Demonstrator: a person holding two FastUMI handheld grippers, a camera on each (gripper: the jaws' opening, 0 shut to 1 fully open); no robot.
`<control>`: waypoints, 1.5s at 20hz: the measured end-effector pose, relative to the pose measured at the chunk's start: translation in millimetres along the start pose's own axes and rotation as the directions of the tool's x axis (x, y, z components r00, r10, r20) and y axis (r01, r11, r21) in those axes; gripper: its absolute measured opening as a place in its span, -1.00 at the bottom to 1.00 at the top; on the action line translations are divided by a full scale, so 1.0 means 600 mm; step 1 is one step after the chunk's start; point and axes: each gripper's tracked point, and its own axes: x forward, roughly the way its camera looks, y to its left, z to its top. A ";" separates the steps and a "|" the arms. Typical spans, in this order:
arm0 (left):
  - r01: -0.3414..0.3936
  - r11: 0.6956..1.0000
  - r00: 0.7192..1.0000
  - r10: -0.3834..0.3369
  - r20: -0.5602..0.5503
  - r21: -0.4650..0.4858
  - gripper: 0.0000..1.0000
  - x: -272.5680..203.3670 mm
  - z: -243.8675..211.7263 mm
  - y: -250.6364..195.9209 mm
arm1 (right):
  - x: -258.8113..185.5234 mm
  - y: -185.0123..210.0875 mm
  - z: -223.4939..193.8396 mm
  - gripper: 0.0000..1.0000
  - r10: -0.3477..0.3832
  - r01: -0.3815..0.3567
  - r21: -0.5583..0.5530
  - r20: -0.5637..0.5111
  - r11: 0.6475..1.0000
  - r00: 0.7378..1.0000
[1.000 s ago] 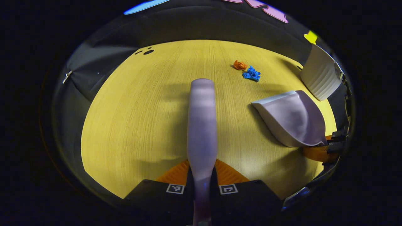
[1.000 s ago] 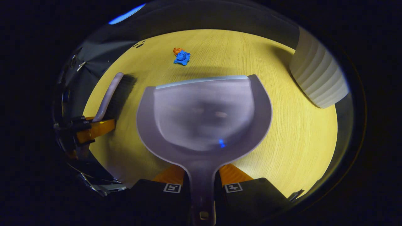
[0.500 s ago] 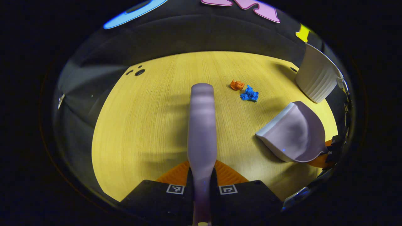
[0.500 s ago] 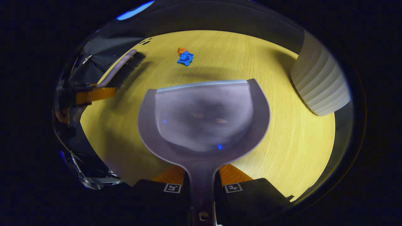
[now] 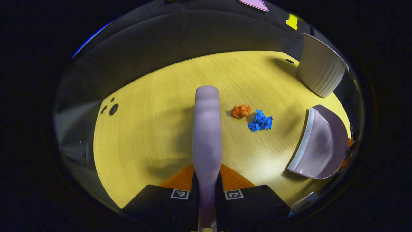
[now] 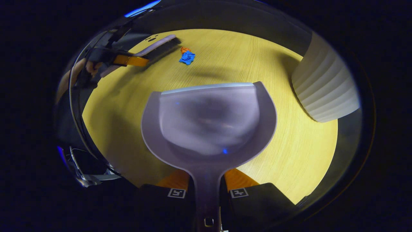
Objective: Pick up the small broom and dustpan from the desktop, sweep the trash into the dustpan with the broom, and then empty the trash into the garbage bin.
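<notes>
Black cloth walls are enclosing a yellow wood-grain tabletop (image 5: 154,135), which is carrying everything, with a few dark round holes near one far corner. Standing at the far right edge of the tabletop is the largest thing, a ribbed white garbage bin (image 5: 318,75), upright and well apart from the trash.

Next in size, the lilac dustpan (image 6: 209,122) is being held by its handle between the fingers of the right gripper (image 6: 207,193), which are pressing on it from both sides. Its pale front lip is pointing toward the trash but is sitting well short of it; in the left gripper view the pan is now turning so that its lip is facing the paper, where half a second ago it was angled away.

The lilac broom (image 5: 207,129) is being clamped at its handle by the fingers of the left gripper (image 5: 207,193). In the right gripper view its dark bristles are now arriving just beside the trash, having swung across from the near left side over the last second.

Smallest are the two crumpled scraps, a blue paper ball (image 5: 260,121) and an orange paper ball (image 5: 241,111), lying just beside each other between broom and pan.

Both tools are judged to be picked up and lined up; sweeping is not yet begun.
</notes>
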 end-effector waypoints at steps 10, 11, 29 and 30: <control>0.217 0.903 0.975 -0.181 -0.132 0.370 -0.44 0.033 0.036 -0.072 | 0.005 -0.015 0.010 -0.31 0.003 -0.001 -0.104 0.014 0.995 1.000; 0.245 0.887 0.968 -0.201 -0.149 0.392 -0.48 0.027 0.030 -0.087 | 0.008 -0.016 0.010 -0.23 0.007 -0.006 -0.116 0.013 0.993 1.000; 0.597 0.780 0.794 -0.540 -0.281 0.187 -0.48 -0.114 -0.096 -0.365 | 0.008 -0.049 0.029 -0.31 0.037 -0.033 -0.105 0.042 0.994 0.998; 0.607 0.775 0.786 -0.551 -0.281 0.178 -0.49 -0.124 -0.104 -0.372 | 0.007 -0.055 0.036 -0.31 0.031 -0.025 -0.113 0.048 0.993 0.998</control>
